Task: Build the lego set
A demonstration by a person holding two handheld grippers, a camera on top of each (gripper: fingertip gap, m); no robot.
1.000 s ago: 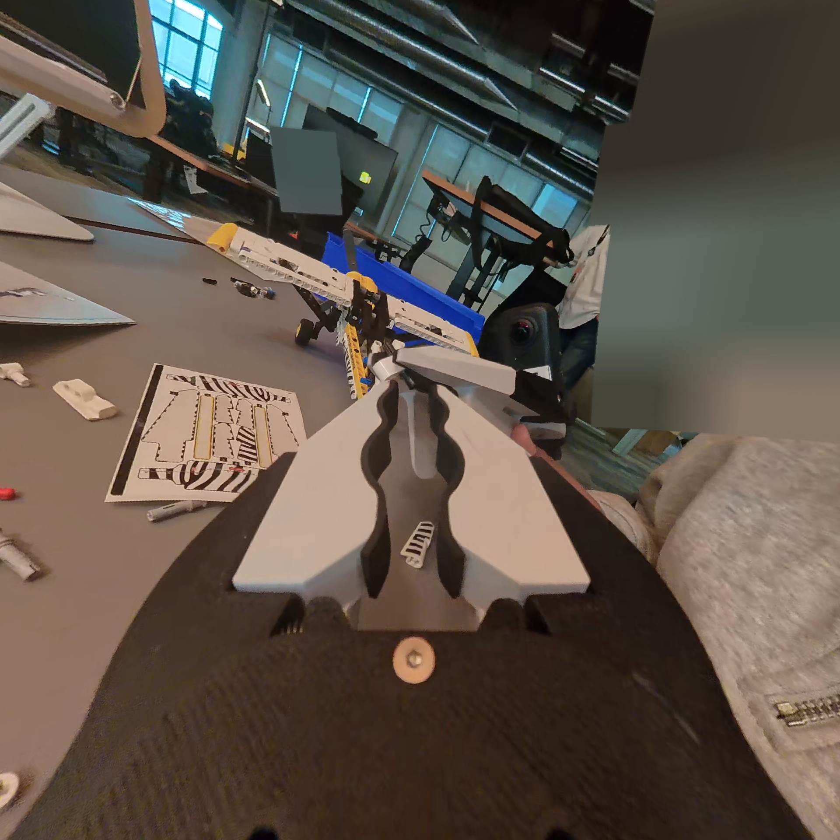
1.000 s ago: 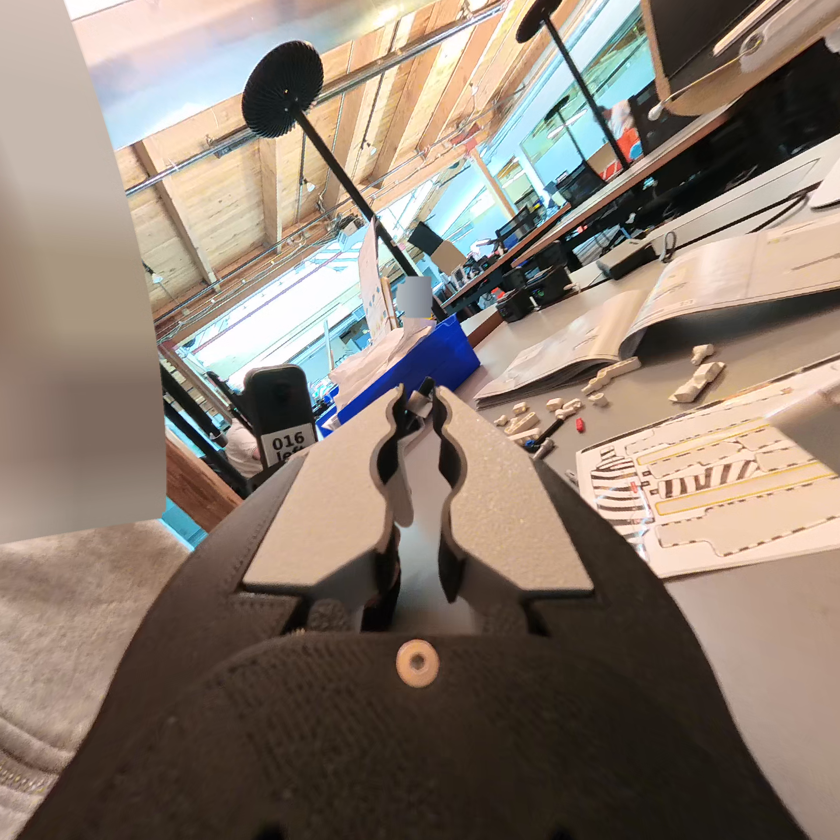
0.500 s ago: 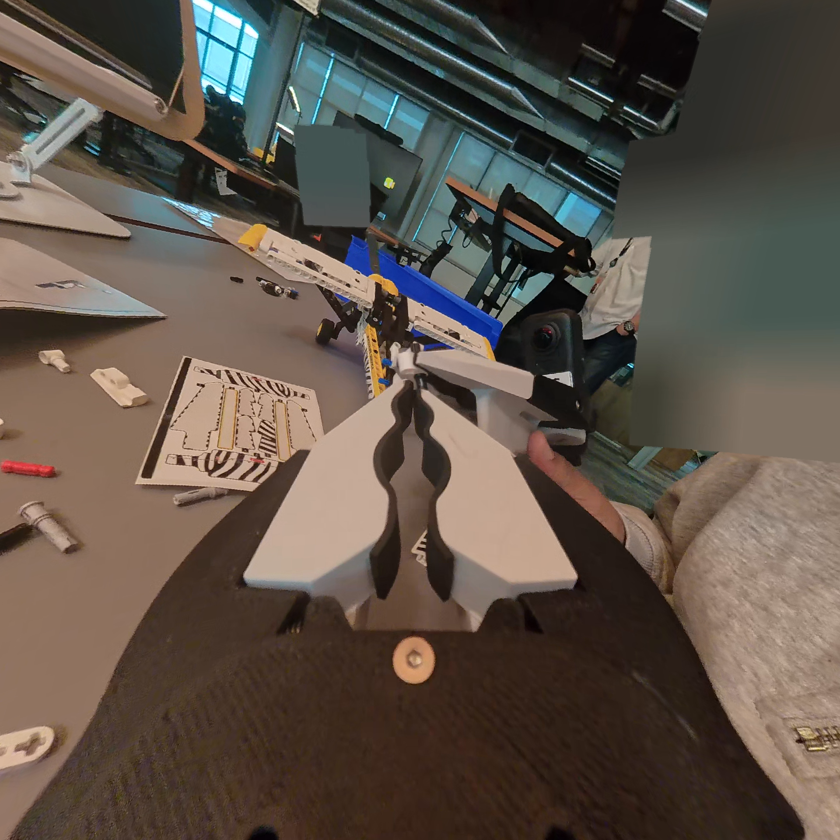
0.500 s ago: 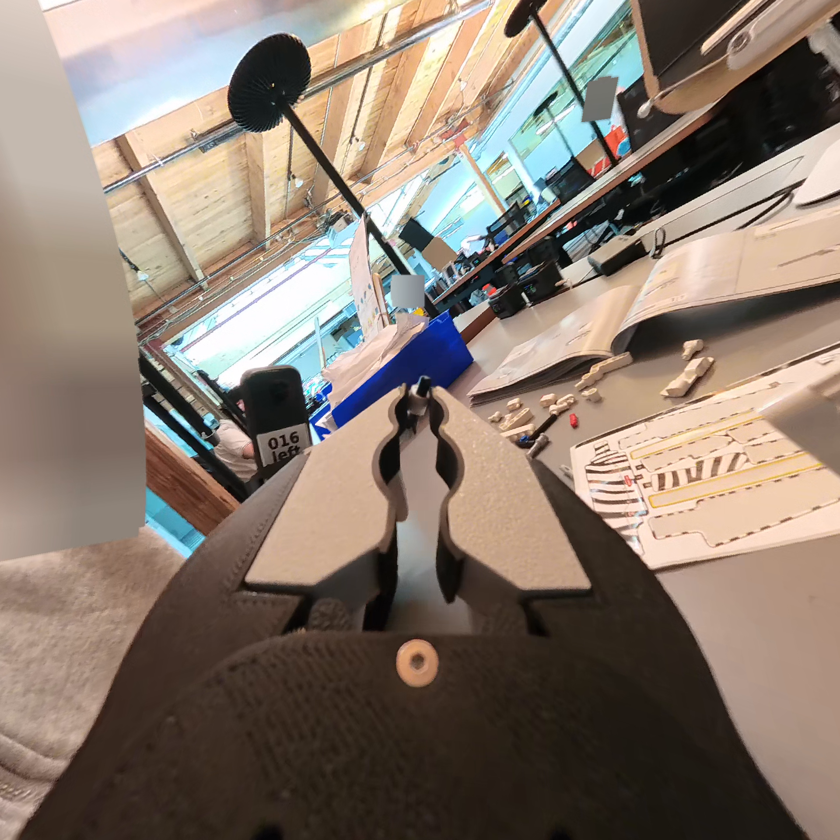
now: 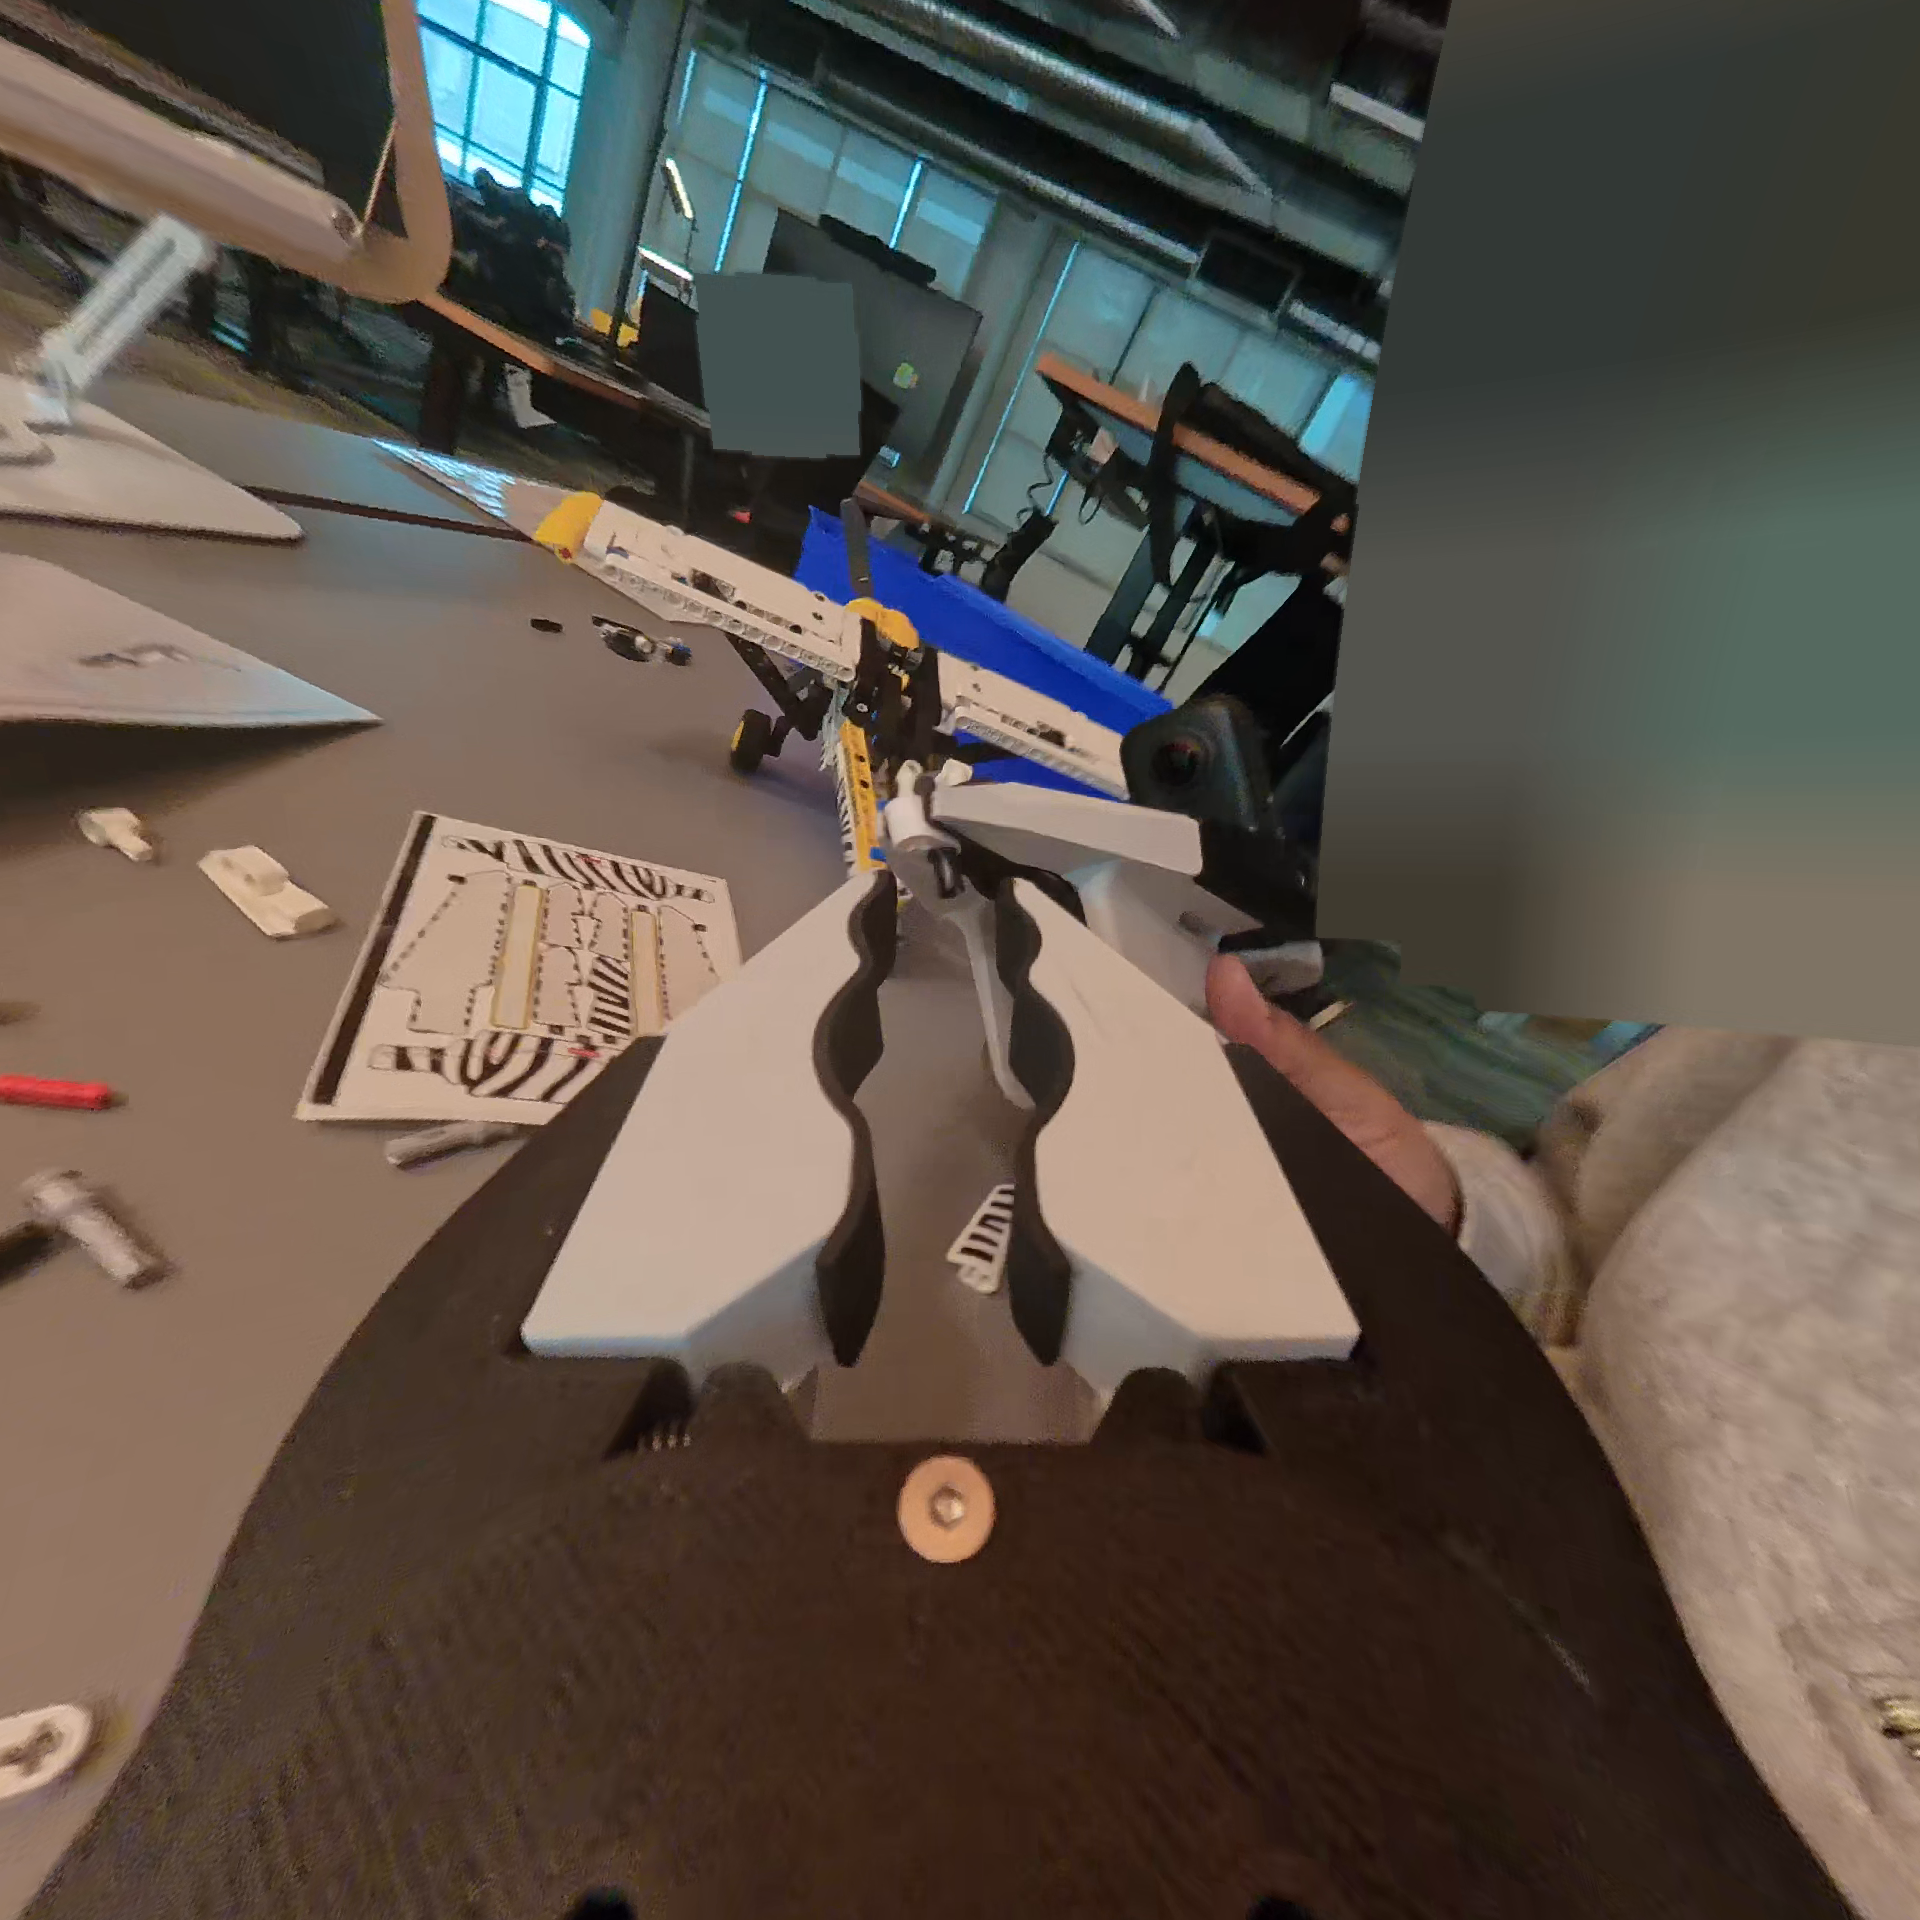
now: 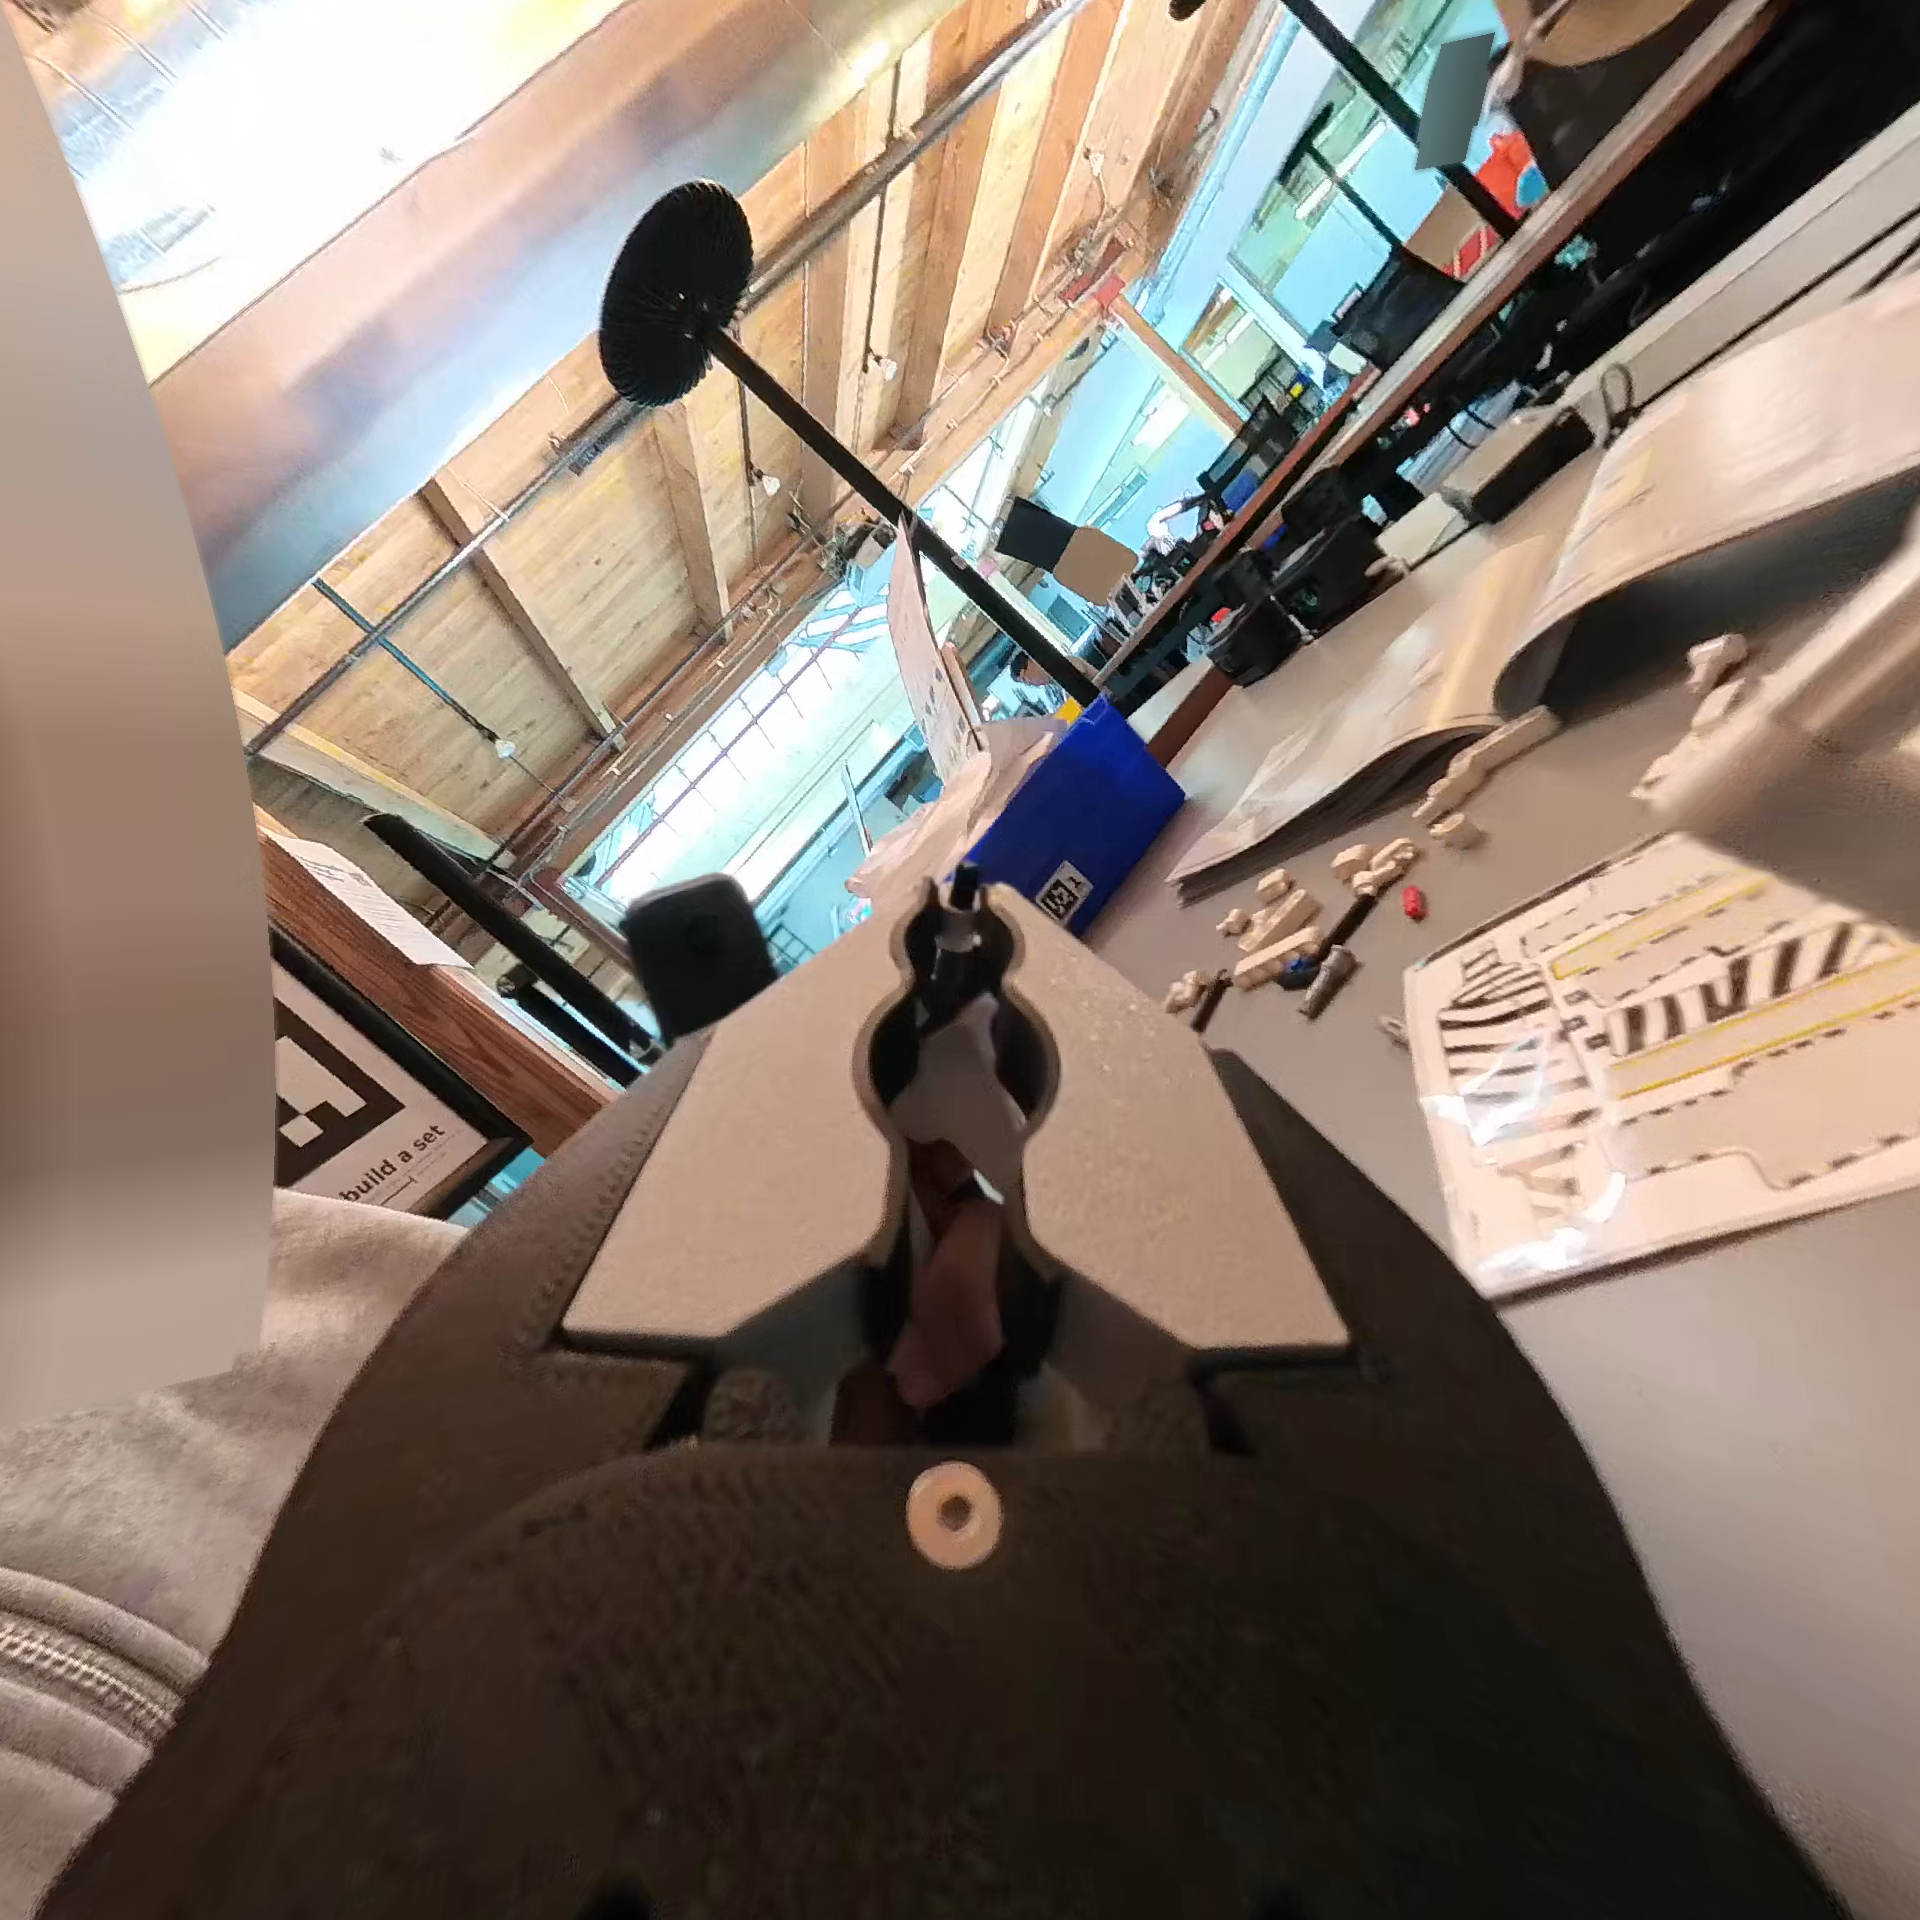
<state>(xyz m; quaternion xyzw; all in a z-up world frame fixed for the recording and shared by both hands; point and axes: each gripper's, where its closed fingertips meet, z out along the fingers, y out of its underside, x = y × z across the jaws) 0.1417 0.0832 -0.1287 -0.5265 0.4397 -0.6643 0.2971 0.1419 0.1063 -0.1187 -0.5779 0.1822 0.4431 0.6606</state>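
Observation:
My left gripper [image 5: 940, 896] is open, its jaws held apart just above the grey table [image 5: 468, 675]. My right gripper [image 6: 956, 906] is shut on a small light-grey lego piece [image 6: 956, 1101] with a black pin at its tip. In the left wrist view the right gripper [image 5: 1070, 831] reaches in from the right. It holds that piece [image 5: 982, 997] so the thin blade hangs between my open left fingers. The white and yellow lego plane [image 5: 727, 603] stands just beyond. The left gripper shows blurred at the right edge of the right wrist view [image 6: 1818, 727].
A zebra-striped sticker sheet [image 5: 520, 966] lies left of the grippers, also in the right wrist view [image 6: 1662, 997]. A blue bin [image 5: 966, 634] stands behind the plane. An open booklet [image 6: 1558, 644] and loose pieces [image 6: 1278, 925] lie on the table. A red pin [image 5: 52, 1091] lies at far left.
The left gripper closed around the grey piece, then opened again. The right gripper has shut on the piece and tilted upward.

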